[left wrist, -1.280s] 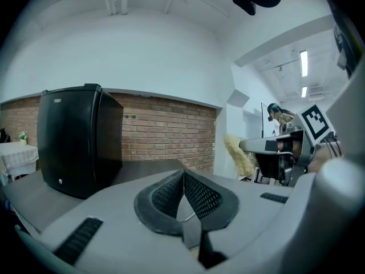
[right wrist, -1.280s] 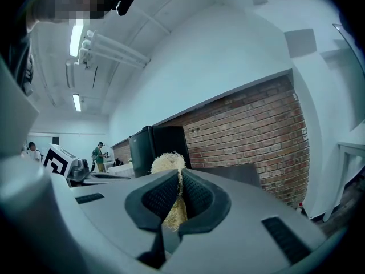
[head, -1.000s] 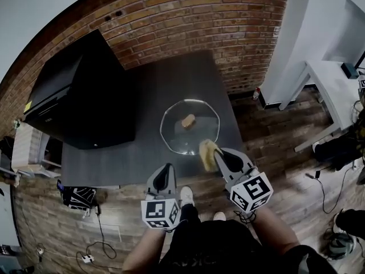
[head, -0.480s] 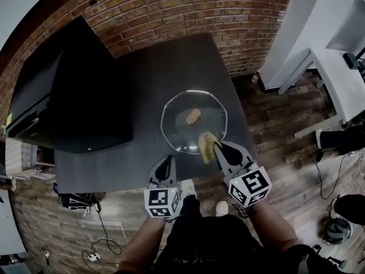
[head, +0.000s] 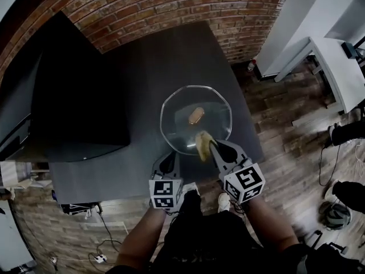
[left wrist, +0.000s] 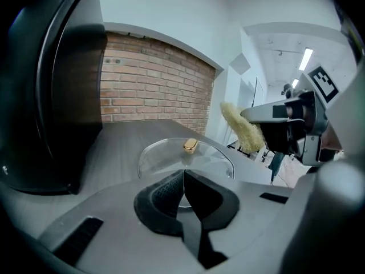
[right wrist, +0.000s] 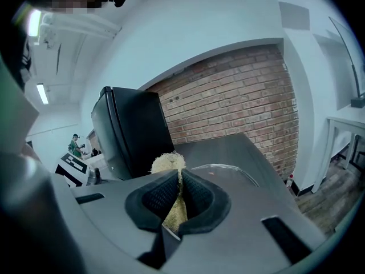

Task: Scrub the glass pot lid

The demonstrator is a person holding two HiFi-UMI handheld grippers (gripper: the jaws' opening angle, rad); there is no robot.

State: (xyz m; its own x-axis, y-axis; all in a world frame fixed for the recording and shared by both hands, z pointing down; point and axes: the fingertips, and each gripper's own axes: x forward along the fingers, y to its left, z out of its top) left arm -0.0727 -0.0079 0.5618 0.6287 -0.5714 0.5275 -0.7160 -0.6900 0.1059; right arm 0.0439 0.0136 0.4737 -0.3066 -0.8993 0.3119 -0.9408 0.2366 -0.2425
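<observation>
The lid [head: 181, 119] lay flat, knob [head: 195, 115] up, on the dark table [head: 142, 67], near its front edge and just ahead of both grippers; that put it within easy reach and let the table bear any downward scrubbing force.

The right gripper [head: 212, 147] was clenched on a yellow scrubber [head: 202, 144]; its own view showed the pad pinched deep between the jaws, with only a tuft standing past the tips [right wrist: 167, 163], a hold that looked firm enough, in my judgement, to resist dragging. From the head view the tuft overlapped the lid's near rim; the left gripper view showed it lifted above the glass and to the right, so it seemed to hover over that edge without touching, poised for a first stroke.

The left gripper [head: 167, 163] sat low at the table's front edge, short of the lid, its jaws closed together with nothing between them; it pointed at the lid and was probably meant to steady it, since loose glass would likely slide under a push.

A large black box [head: 68, 96] stood to the left, well apart from the lid; brick wall [head: 188, 4] rose behind the table.
</observation>
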